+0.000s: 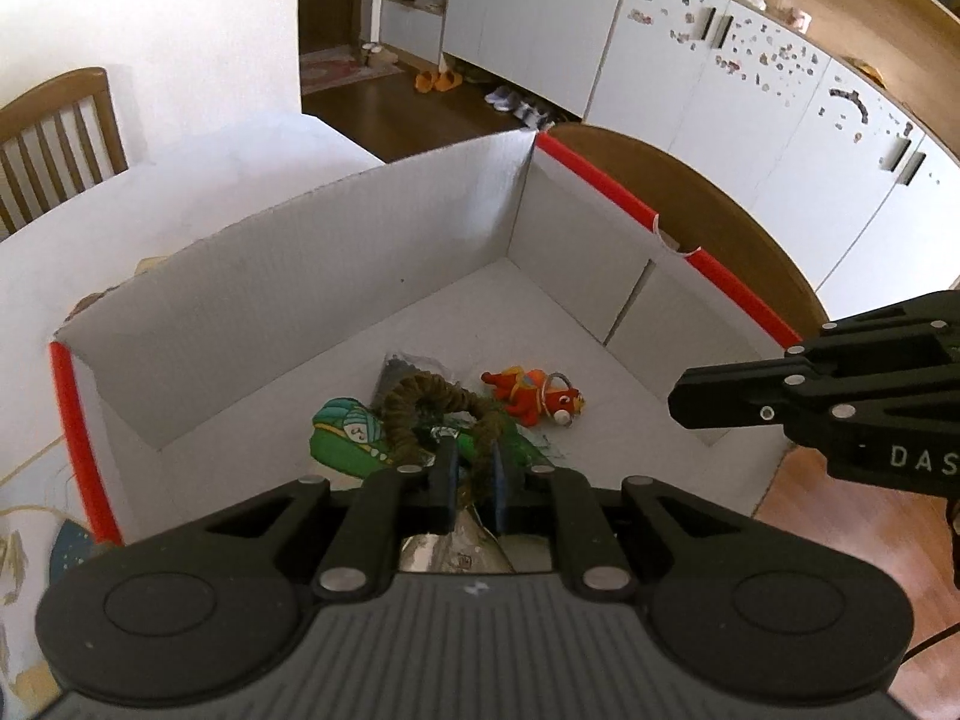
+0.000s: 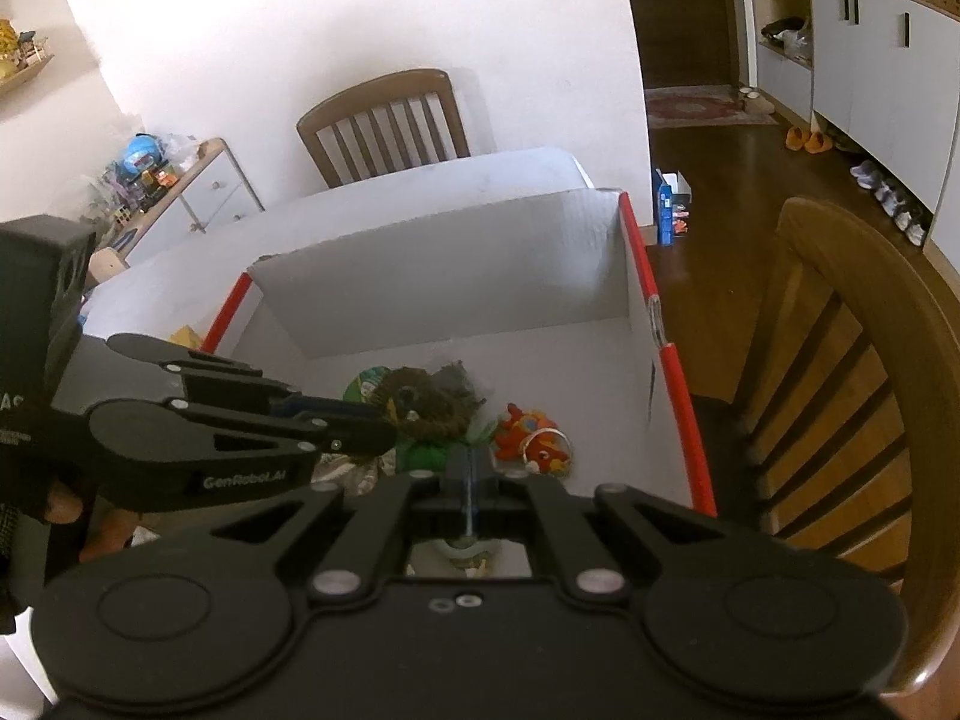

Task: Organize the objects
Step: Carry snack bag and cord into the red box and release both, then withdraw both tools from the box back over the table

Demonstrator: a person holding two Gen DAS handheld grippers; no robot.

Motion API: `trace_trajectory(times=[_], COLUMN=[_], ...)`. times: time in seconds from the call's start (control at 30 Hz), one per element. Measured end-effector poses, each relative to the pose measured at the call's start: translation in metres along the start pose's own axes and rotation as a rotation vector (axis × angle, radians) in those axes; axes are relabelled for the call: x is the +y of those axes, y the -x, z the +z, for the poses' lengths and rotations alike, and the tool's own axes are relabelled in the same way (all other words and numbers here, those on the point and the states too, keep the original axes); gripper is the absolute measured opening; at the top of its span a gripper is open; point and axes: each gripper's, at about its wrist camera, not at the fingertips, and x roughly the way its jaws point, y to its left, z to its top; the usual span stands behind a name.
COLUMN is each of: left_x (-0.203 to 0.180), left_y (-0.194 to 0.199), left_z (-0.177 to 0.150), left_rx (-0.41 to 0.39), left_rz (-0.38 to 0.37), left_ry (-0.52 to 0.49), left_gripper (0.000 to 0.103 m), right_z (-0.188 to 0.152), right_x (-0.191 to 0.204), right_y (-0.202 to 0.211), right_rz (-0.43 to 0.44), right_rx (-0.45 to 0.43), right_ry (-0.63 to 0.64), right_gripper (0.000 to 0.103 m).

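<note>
While the left gripper (image 1: 471,477) hangs over the white box (image 1: 336,252), its fingers (image 1: 445,468) pinch one brown braided ring (image 1: 441,414) by the near part of its loop. The ring's far part tilts away toward the box's far wall, above the toys on the floor of the box. Lying there are one orange plush toy (image 1: 534,399), one green picture card (image 1: 348,435) and one grey packet (image 1: 399,369). The right gripper (image 2: 471,468) hovers above the same box with its fingers pressed together, empty. Two wooden chairs (image 2: 384,123) stand by the counter (image 2: 456,174).
</note>
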Motion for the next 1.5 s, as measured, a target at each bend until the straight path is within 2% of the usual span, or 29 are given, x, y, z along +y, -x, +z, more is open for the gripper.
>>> trace_trajectory(times=[0.2,0.43,0.5,0.53,0.57,0.63,0.8,0.87,0.97,1.23,1.5], left_x=[0.001,0.010,0.013,0.016,0.019,0.023,0.034,0.041,0.052,0.082,0.114], left_y=[0.022,0.057,0.066,0.071,0.077,0.088,0.116,0.127,0.143,0.174,0.205], left_z=[-0.006,-0.016,-0.019,-0.021,-0.024,-0.028,-0.043,-0.049,-0.058,-0.086,-0.114], left_rx=[-0.045,-0.120,-0.138,-0.150,-0.165,-0.195,-0.250,-0.266,-0.292,-0.303,-0.325], left_rz=[-0.007,0.007,0.016,0.016,0.012,0.018,0.042,0.052,0.066,0.094,0.106], left_ry=[0.032,0.090,0.102,0.114,0.128,0.139,0.150,0.166,0.182,0.210,0.221], left_gripper=[0.012,0.012,0.019,0.031,0.049,0.070,0.070,0.073,0.081,0.086,0.095], right_z=[0.002,0.005,0.005,0.005,0.005,0.004,0.002,0.002,0.001,-0.007,-0.017], right_x=[0.008,0.024,0.030,0.033,0.036,0.042,0.057,0.065,0.077,0.111,0.155], right_y=[0.008,0.021,0.024,0.025,0.026,0.029,0.033,0.036,0.040,0.040,0.036], right_rz=[0.025,0.019,0.020,0.019,0.015,0.011,0.008,0.007,0.003,-0.009,-0.012], right_rx=[-0.015,-0.059,-0.067,-0.069,-0.074,-0.087,-0.111,-0.128,-0.145,-0.179,-0.211], right_ry=[0.015,0.055,0.064,0.069,0.077,0.086,0.099,0.104,0.108,0.096,0.069], right_gripper=[0.002,0.011,0.014,0.016,0.019,0.024,0.045,0.057,0.064,0.090,0.102])
